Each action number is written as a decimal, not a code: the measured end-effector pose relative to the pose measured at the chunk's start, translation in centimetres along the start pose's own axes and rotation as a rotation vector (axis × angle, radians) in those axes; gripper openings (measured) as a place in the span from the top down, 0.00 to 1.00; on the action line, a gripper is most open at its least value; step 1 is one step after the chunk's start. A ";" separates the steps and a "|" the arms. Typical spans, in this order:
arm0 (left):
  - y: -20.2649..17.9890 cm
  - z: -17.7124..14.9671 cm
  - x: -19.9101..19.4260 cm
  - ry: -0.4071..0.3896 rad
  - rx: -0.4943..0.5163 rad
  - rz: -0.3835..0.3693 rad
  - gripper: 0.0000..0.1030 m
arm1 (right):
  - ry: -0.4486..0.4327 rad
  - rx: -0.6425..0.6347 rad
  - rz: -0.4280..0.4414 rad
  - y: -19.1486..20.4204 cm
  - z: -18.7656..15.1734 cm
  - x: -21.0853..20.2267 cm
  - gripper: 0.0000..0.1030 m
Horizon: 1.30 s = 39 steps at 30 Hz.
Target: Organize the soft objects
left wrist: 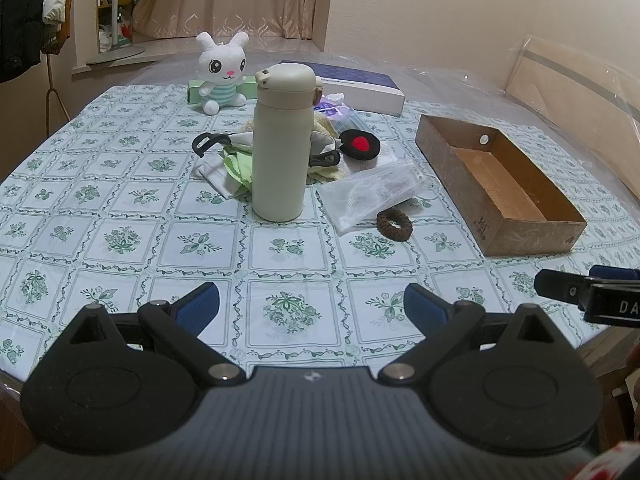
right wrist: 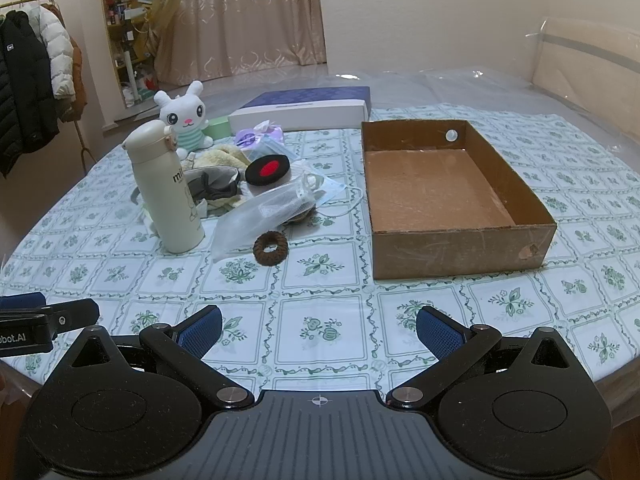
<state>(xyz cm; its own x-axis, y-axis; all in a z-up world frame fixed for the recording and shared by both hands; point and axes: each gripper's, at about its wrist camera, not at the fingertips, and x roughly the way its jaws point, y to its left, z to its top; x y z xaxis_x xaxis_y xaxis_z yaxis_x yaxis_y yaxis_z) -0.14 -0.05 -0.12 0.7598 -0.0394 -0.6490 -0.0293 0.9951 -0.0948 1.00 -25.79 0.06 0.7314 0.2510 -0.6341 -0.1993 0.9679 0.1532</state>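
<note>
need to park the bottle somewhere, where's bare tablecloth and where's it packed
Bare: the near strip of tablecloth between both grippers and the brown hair tie, and left of the cream bottle. The cardboard box is empty. Crowded: the soft pile behind the bottle, up to the plush bunny.

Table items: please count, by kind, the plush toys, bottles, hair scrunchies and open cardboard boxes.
Plush rabbit: 1
Cream thermos bottle: 1
Brown hair scrunchie: 1
Open cardboard box: 1
Total: 4

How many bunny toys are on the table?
1. The white bunny toy sits at the far side of the table, behind the cream bottle. The pile could hide others.
</note>
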 end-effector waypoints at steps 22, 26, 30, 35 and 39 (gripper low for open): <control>1.7 0.2 1.9 0.012 -0.038 -0.018 0.05 | -0.017 0.008 0.018 -0.2 -0.3 1.8 0.01; 2.9 0.5 2.9 0.006 -0.040 -0.006 0.05 | -0.020 0.004 0.027 0.2 -0.2 3.1 0.01; 3.9 0.9 4.3 0.002 -0.029 -0.015 0.05 | -0.024 -0.006 0.041 0.6 0.3 4.6 0.01; 4.5 1.6 6.2 0.002 -0.018 -0.022 0.07 | -0.029 -0.045 0.057 1.5 1.0 7.0 0.01; 4.6 2.2 8.1 0.009 -0.015 -0.046 0.08 | -0.032 -0.072 0.067 2.0 1.5 9.3 0.03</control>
<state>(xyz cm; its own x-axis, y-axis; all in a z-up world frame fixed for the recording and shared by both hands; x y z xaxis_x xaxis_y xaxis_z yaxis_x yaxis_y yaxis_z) 7.34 4.45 -4.19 0.7545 -0.0863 -0.6506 -0.0042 0.9907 -0.1363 8.41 -21.47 -4.39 0.7347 0.3169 -0.5998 -0.2943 0.9455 0.1391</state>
